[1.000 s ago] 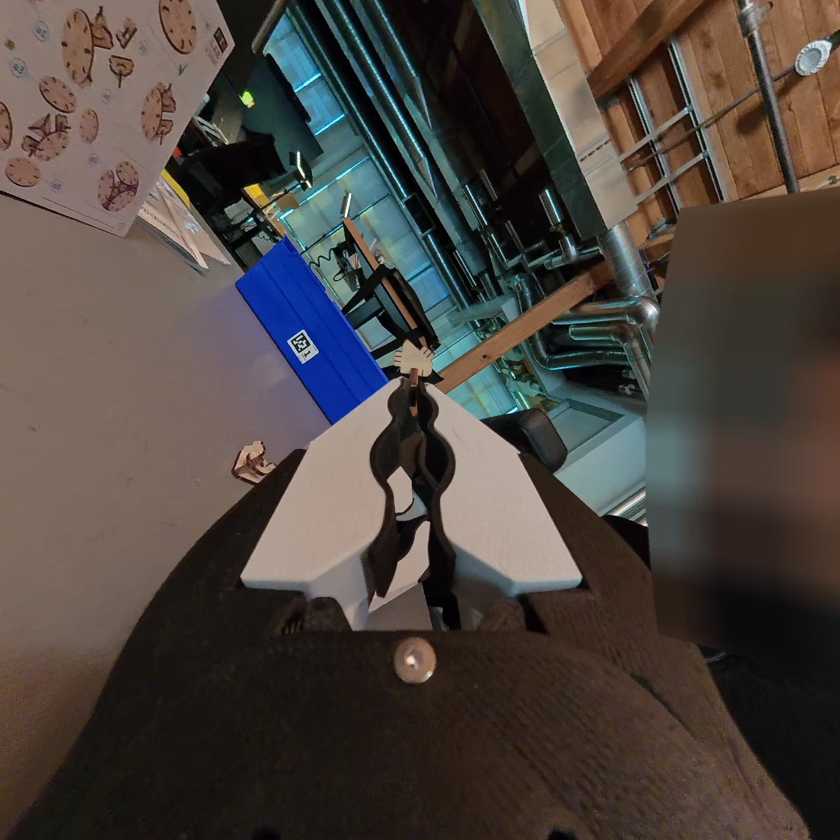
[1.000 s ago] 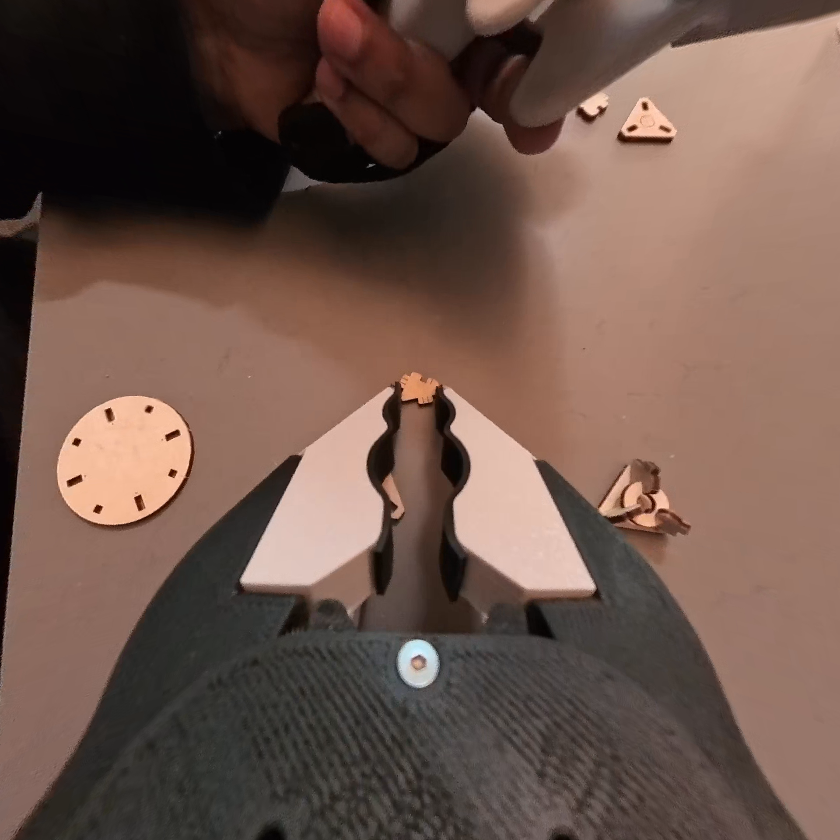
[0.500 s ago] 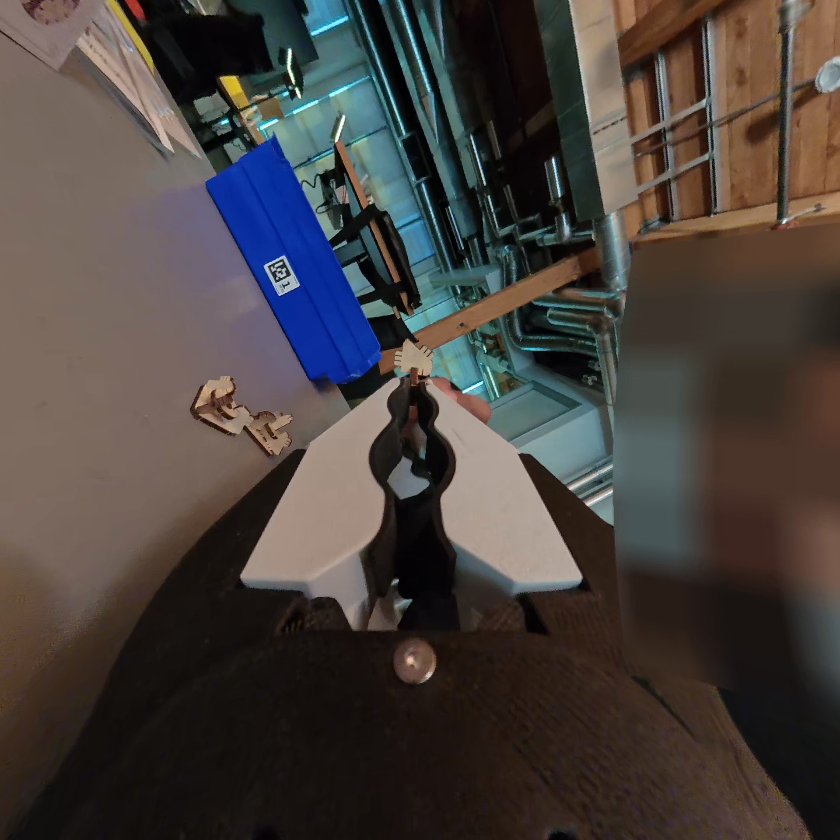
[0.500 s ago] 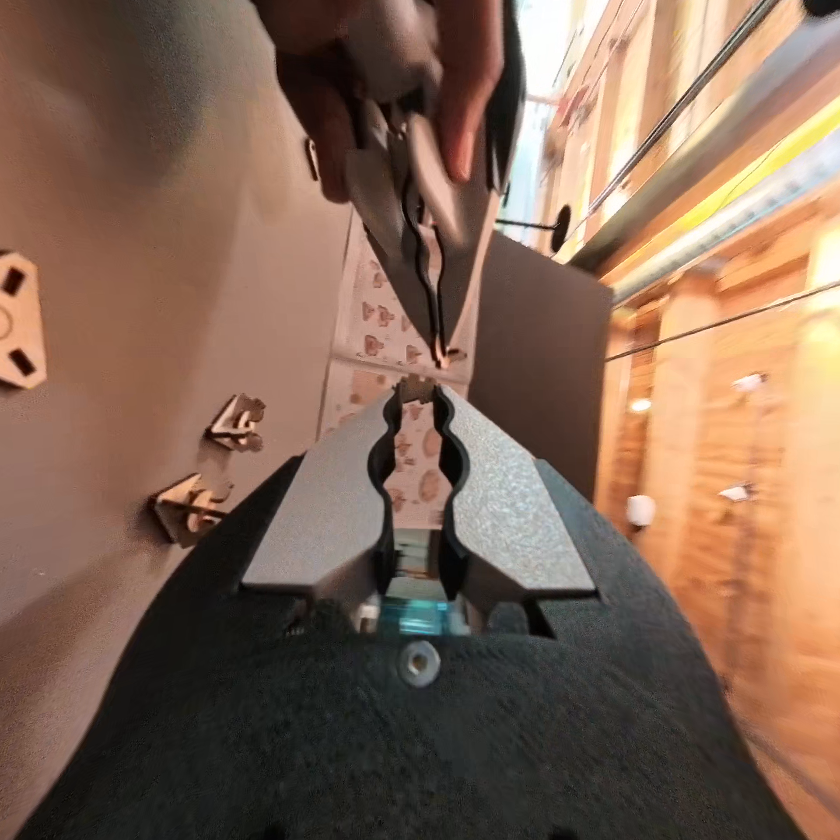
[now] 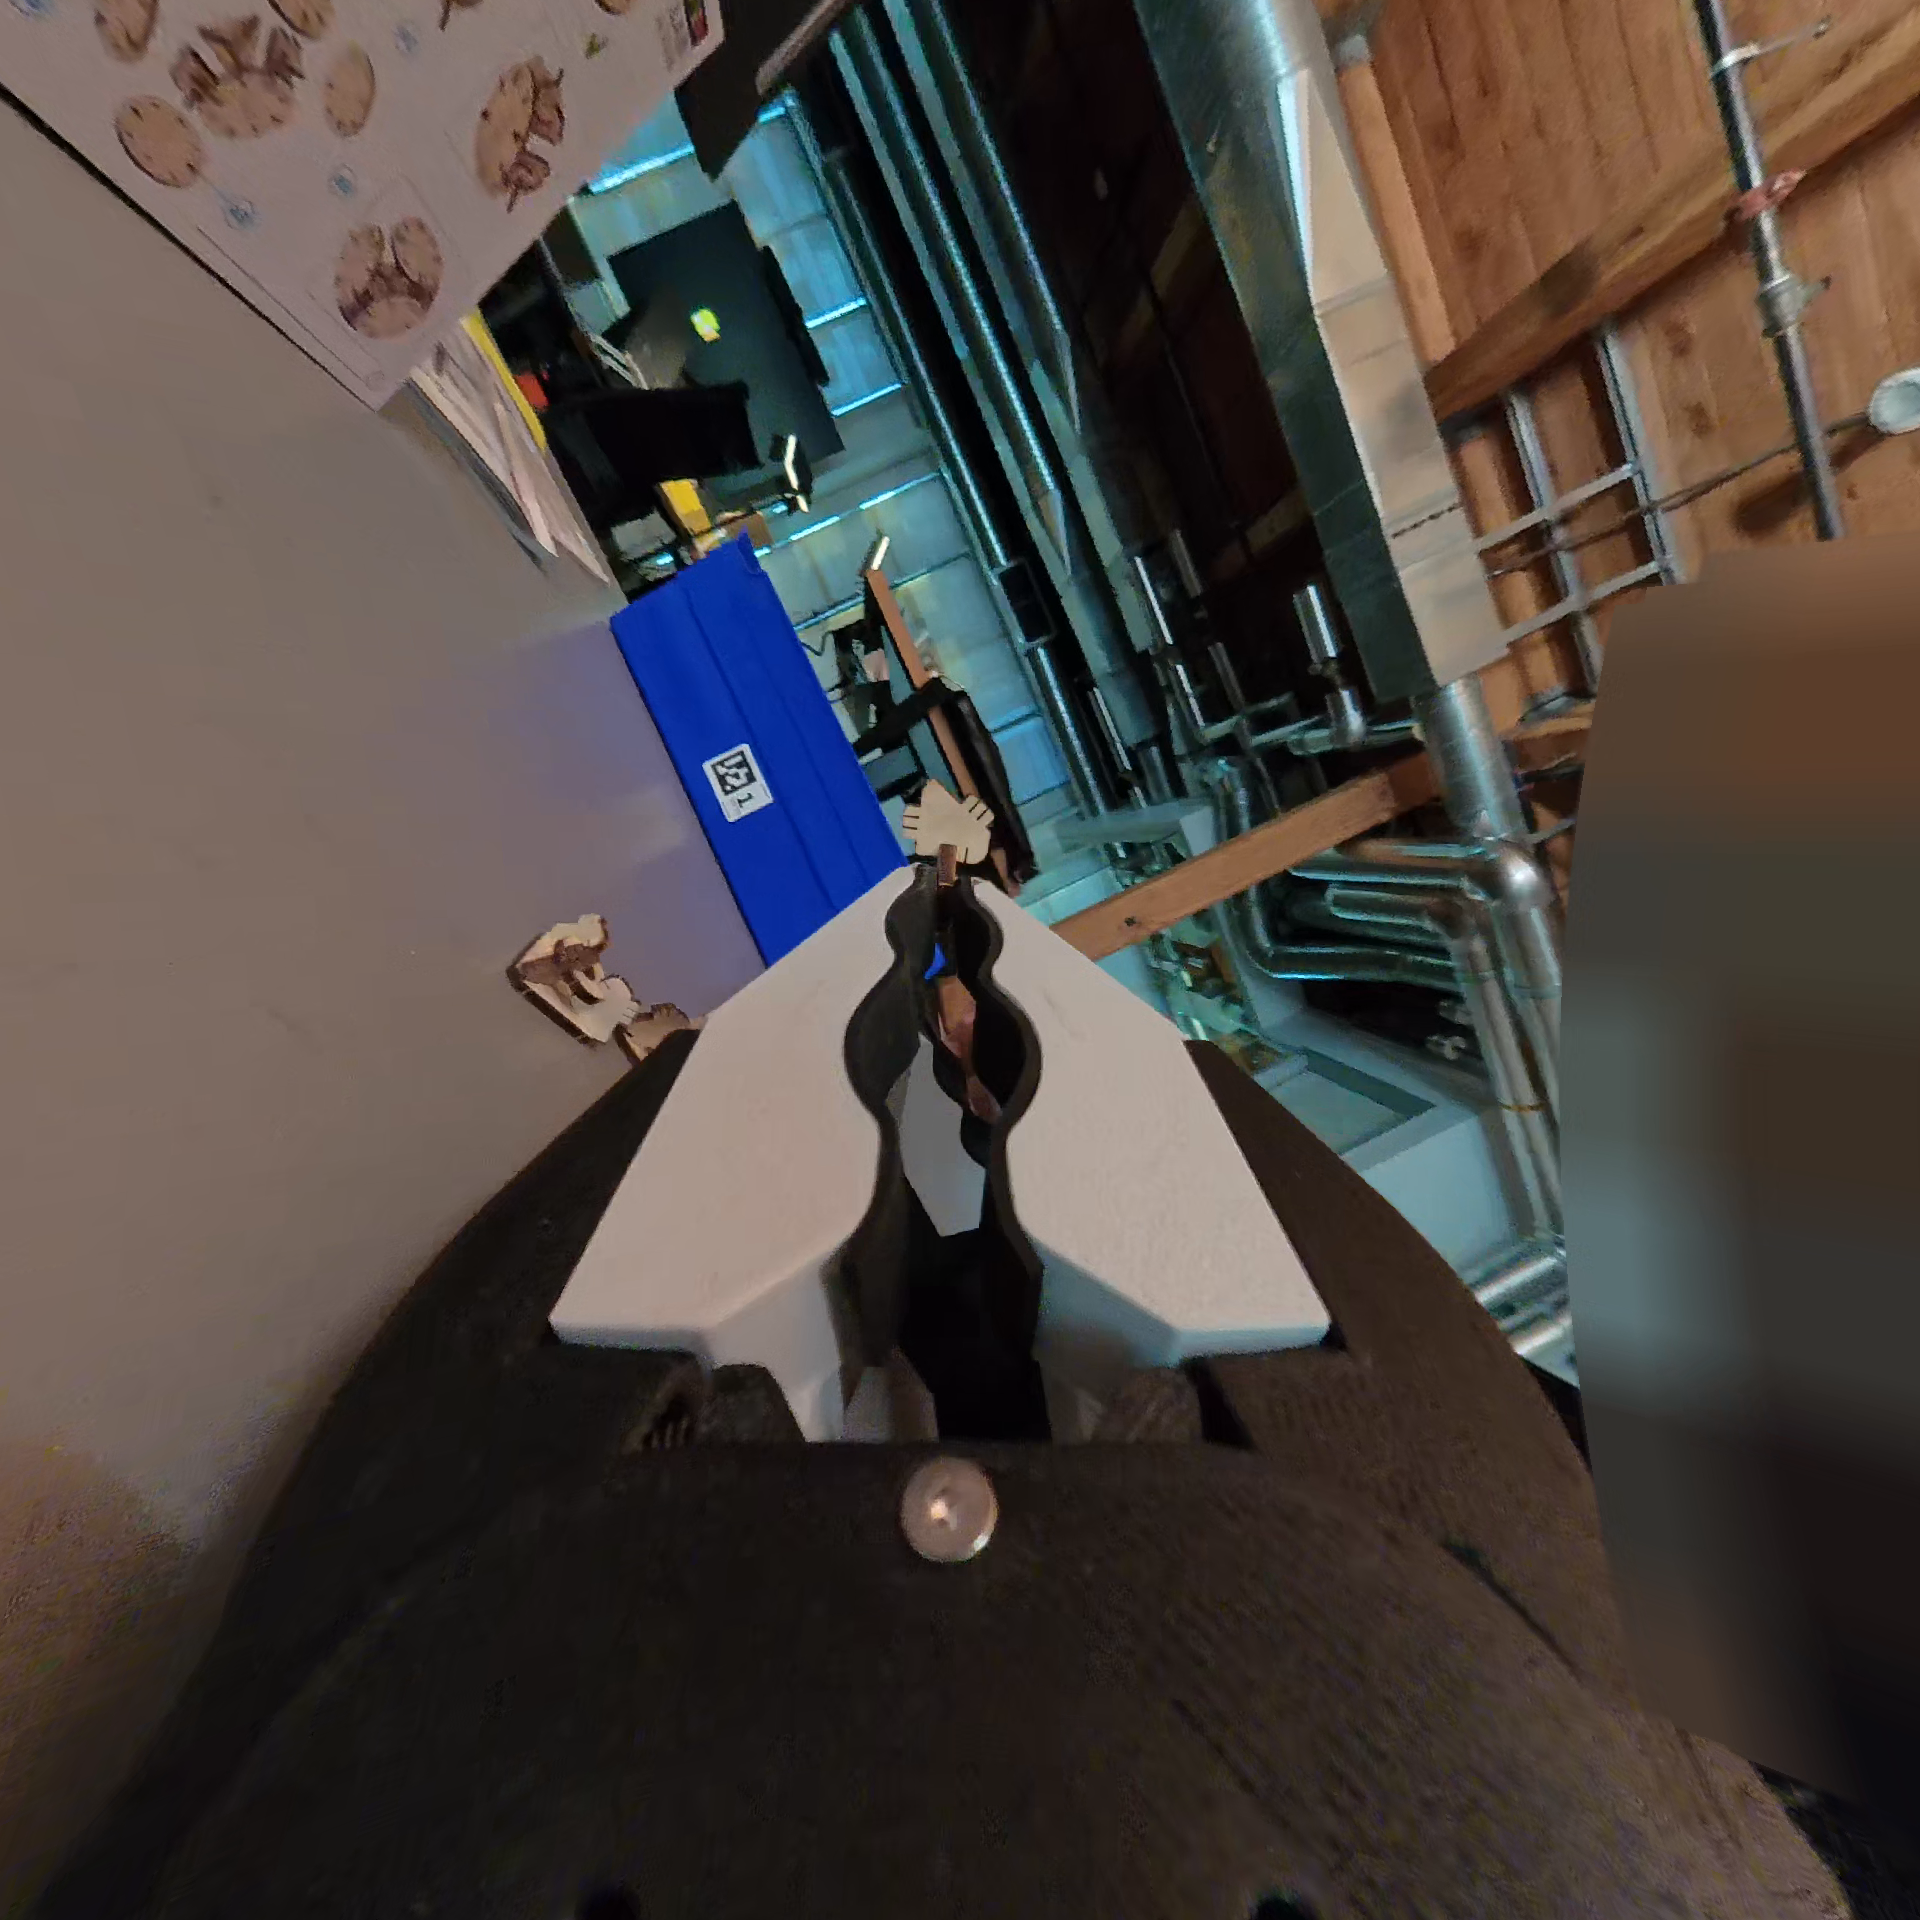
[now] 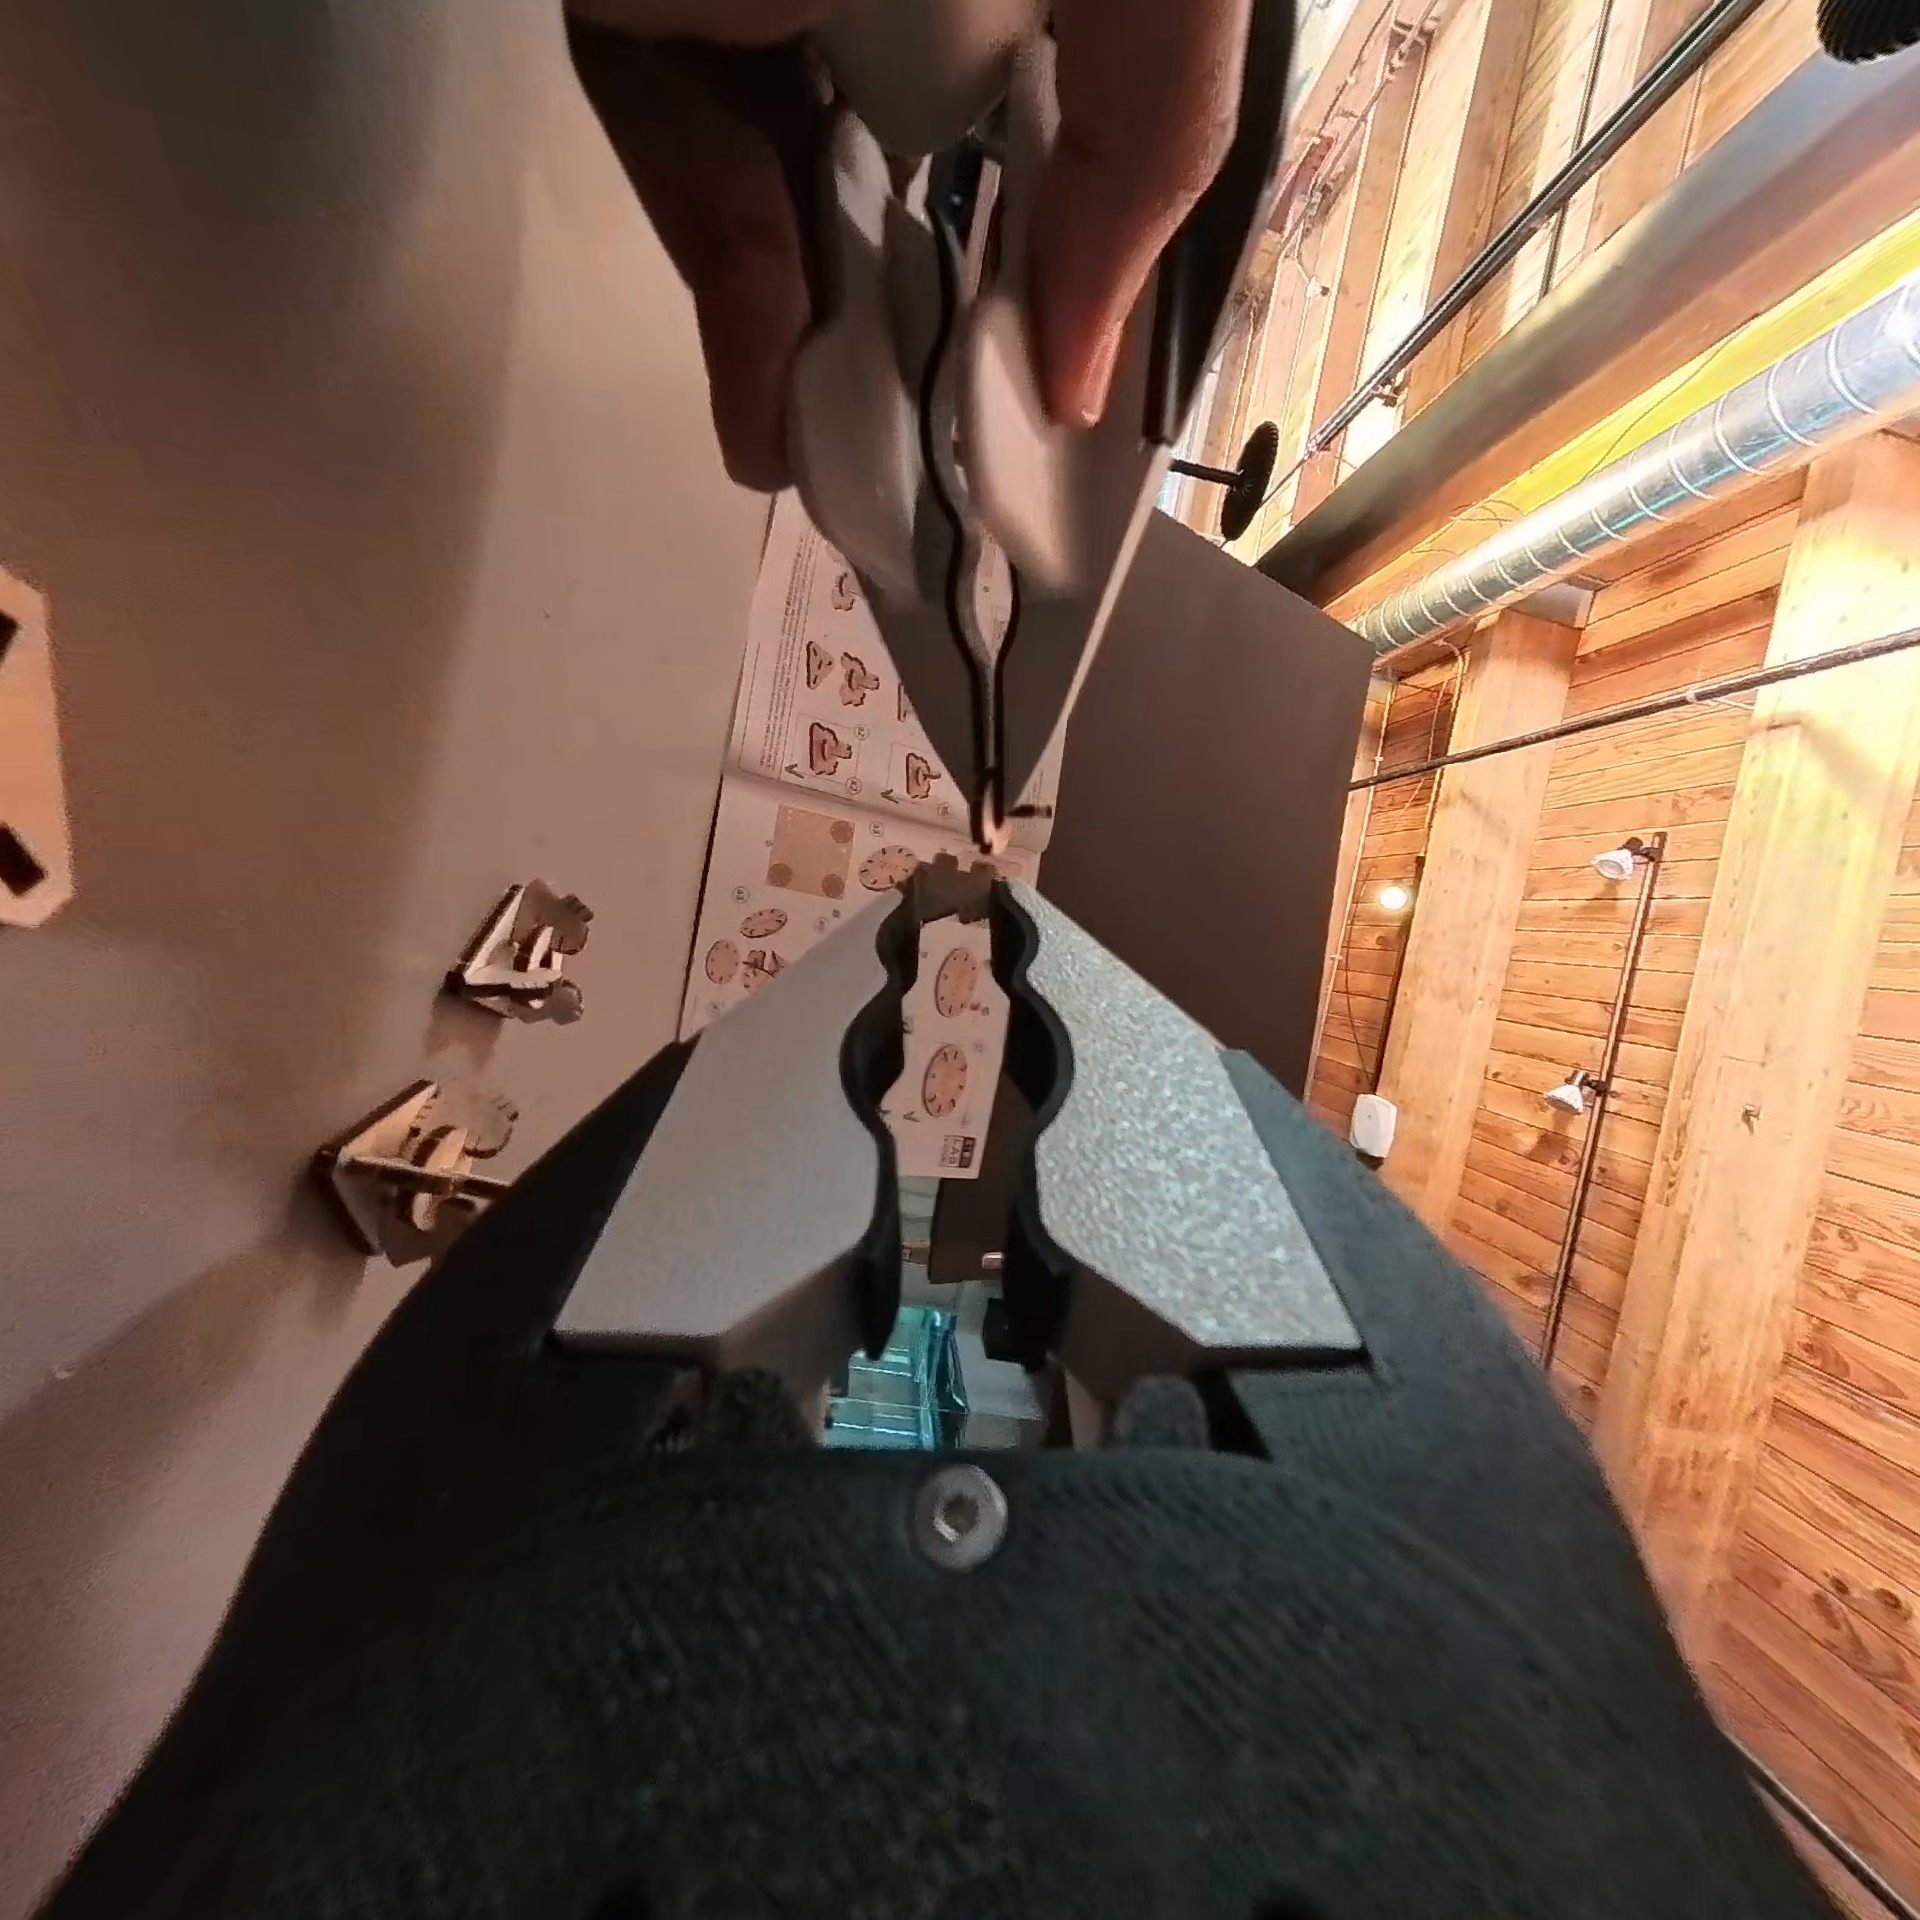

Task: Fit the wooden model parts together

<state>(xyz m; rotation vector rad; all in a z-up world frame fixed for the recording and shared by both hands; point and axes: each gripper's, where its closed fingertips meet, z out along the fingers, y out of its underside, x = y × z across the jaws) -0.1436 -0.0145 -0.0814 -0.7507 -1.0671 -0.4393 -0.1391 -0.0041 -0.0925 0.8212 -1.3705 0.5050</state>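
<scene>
Between right gripper tips: notched wooden piece clamped; left gripper pinches thin wooden strip.

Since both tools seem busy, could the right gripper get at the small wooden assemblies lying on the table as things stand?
Probably not yet. The right gripper has its jaws clamped on a notched wooden piece, facing the left gripper. The wooden assemblies lie uncovered on the table, off to one side.

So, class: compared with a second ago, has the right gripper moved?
Yes. The right gripper looked straight down at the table; now it has tipped up, so the table runs along the left edge and a wooden wall fills the right.
</scene>
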